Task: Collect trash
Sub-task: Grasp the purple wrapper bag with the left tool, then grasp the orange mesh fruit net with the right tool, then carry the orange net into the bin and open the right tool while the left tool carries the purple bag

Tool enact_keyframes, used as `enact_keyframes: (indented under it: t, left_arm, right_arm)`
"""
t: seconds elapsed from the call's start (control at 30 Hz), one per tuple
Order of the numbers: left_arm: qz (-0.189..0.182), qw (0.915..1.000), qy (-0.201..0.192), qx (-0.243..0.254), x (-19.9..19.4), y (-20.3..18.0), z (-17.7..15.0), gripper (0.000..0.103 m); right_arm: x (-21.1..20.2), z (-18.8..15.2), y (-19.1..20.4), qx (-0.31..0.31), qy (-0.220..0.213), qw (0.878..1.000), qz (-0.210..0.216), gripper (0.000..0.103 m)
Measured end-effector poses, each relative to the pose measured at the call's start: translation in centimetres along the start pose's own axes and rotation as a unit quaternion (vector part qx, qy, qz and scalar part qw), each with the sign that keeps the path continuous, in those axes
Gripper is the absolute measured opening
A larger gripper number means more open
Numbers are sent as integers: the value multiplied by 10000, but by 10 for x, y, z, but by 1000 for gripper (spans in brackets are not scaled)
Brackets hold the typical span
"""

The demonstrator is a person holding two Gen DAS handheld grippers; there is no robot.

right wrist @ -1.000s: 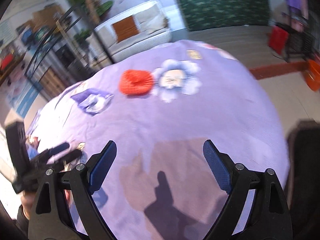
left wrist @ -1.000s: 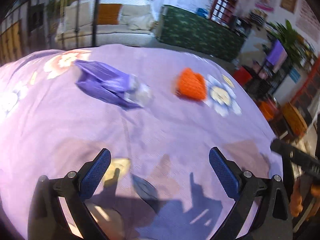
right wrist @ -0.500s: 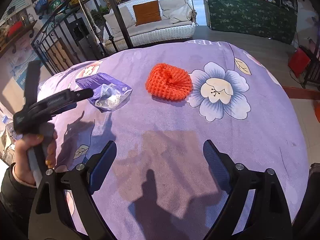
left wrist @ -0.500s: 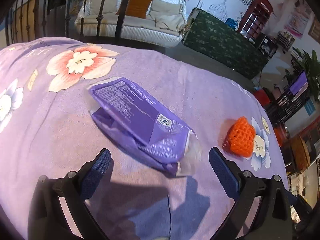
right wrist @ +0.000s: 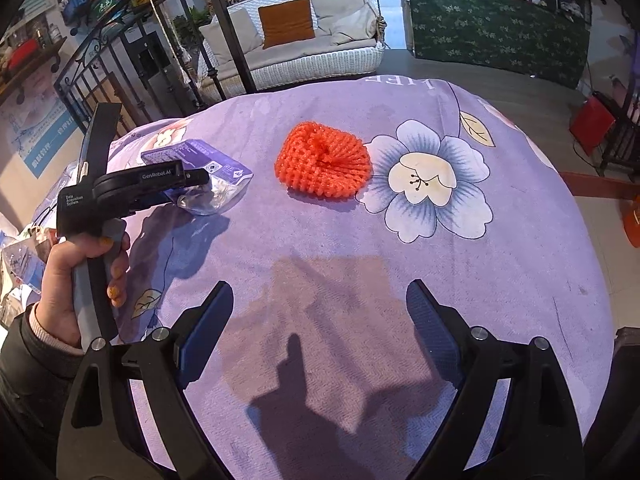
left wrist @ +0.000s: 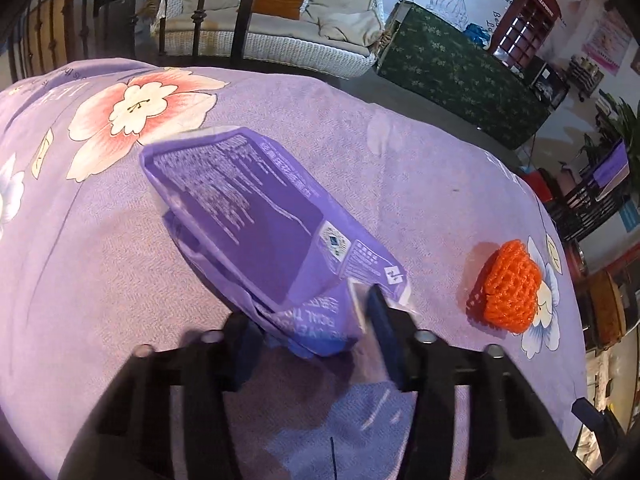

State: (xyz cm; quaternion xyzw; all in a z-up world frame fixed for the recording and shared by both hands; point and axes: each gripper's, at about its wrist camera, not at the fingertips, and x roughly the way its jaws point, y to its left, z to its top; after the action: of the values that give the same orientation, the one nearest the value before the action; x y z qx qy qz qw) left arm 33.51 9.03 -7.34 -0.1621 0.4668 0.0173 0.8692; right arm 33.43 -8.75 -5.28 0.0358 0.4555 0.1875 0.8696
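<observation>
Since the earlier frame we had brought our left gripper (left wrist: 316,340) onto the purple wrapper's (left wrist: 256,216) near end, jaws closing around it. Our right gripper (right wrist: 320,336) hung empty, jaws wide; the orange net (right wrist: 324,166) lay uncollected, far right.

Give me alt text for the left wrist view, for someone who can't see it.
The left tool is closing its jaws on the near end of a crumpled purple plastic wrapper lying on a purple floral tablecloth. An orange foam net sits apart to the right, on a printed flower. A wicker sofa stands beyond the table.
</observation>
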Motion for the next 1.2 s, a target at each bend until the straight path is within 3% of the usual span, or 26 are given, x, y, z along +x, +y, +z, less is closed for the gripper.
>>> enact_keyframes:
  t: [0.1, 0.23, 0.53, 0.73, 0.83, 0.87, 0.93, 1.0, 1.2]
  left_arm:
    - [-66, 9999, -70, 67, -7, -3, -5, 25]
    - [-140, 9992, -306, 212, -29, -7, -13, 18]
    - [-406, 9967, -605, 355, -79, -10, -52, 15]
    - [-543, 9962, -637, 221, -94, -5, -70, 15]
    - [-604, 9961, -622, 184, -97, -4, -79, 15]
    - [-631, 9960, -605, 167, -97, -3, -82, 15]
    - [-618, 9961, -607, 193, -98, -4, -84, 15]
    - [-592, 9961, -613, 242, -99, -4, -87, 15]
    - [-668, 9948, -698, 325, -108, -11, -90, 15]
  right_arm:
    - [1, 2, 2, -47, -23, 10000, -28, 87]
    - [5, 9, 7, -183, -71, 9998, -80, 87]
    - [54, 47, 26, -675, 86, 9973, -293, 85]
    - [99, 73, 39, -1089, 211, 9911, -737, 66]
    - [115, 79, 36, -1082, 313, 9901, -839, 49]
    - [120, 80, 35, -1075, 352, 9895, -901, 38]
    - [119, 80, 32, -1062, 296, 9892, -962, 30]
    - [110, 79, 31, -1002, 234, 9902, -941, 14]
    - [68, 63, 34, -1001, -64, 9916, -811, 11]
